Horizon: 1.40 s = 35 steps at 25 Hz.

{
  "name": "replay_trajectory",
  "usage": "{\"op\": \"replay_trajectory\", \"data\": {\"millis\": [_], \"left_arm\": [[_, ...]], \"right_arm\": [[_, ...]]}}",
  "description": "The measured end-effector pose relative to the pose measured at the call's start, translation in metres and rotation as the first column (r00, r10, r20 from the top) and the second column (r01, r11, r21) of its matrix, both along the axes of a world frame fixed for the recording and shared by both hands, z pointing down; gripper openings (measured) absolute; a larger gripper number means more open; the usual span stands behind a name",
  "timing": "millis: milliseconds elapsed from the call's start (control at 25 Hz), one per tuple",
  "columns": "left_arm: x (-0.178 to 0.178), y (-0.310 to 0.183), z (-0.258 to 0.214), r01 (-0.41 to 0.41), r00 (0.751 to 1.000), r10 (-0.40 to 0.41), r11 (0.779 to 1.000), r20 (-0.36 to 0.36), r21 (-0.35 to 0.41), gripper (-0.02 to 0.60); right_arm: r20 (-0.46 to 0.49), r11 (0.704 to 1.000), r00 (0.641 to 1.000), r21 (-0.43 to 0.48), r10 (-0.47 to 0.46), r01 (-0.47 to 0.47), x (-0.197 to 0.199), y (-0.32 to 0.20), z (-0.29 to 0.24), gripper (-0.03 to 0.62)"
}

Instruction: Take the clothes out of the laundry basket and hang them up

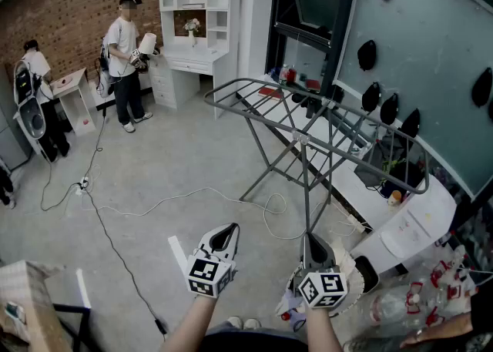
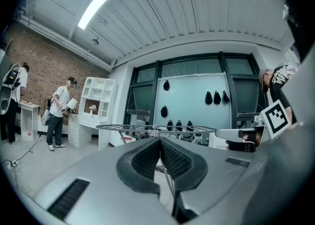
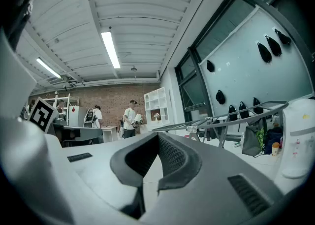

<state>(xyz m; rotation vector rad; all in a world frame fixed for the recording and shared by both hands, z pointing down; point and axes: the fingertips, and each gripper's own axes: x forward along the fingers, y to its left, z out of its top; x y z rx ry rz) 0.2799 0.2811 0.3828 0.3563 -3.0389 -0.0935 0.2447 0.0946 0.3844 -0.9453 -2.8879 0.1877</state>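
A grey metal drying rack (image 1: 308, 115) stands unfolded on the floor ahead of me, with no clothes on its bars. It also shows in the left gripper view as the drying rack (image 2: 147, 128) and in the right gripper view as the drying rack (image 3: 231, 119). My left gripper (image 1: 229, 229) is held low in front of me, shut and empty. My right gripper (image 1: 311, 241) is beside it, near the rack's foot, also shut with nothing between its jaws. No laundry basket or clothes are in view.
Cables (image 1: 154, 204) trail across the grey floor. A white machine (image 1: 408, 231) and bottles (image 1: 431, 289) sit at the right. Two people (image 1: 123, 58) stand by a white shelf unit (image 1: 196, 4) at the back. A cardboard box (image 1: 23, 296) is at lower left.
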Motion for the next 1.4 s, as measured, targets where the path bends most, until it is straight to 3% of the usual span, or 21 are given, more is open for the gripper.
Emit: {"op": "replay_trajectory", "data": {"millis": [560,920,1000,1120,1400], "left_arm": [[-0.002,-0.003,0.004,-0.025,1.000,0.025,1.000,-0.010,0.017,0.021],[-0.003,-0.012,0.004,-0.094,0.996,0.094,0.992,0.006,0.090,0.042],[-0.005,-0.013,0.004,-0.100,0.995,0.100,0.990,0.005,0.104,0.121],[-0.008,-0.012,0.006,-0.099,0.995,0.100,0.988,0.003,0.116,0.158],[-0.016,-0.010,0.007,-0.113,0.994,0.113,0.986,0.008,0.125,0.190]], "right_arm": [[-0.041,0.999,0.999,-0.048,-0.022,0.020,0.000,0.002,0.006,0.002],[-0.047,0.998,0.999,-0.063,-0.024,0.021,0.002,0.000,0.008,0.002],[-0.051,0.997,0.998,-0.070,-0.020,0.016,0.000,-0.002,0.008,0.079],[-0.063,0.996,0.998,-0.085,-0.008,0.003,-0.002,-0.006,0.010,0.149],[-0.077,0.994,0.997,-0.104,0.020,-0.028,-0.010,-0.012,0.014,0.213]]}}
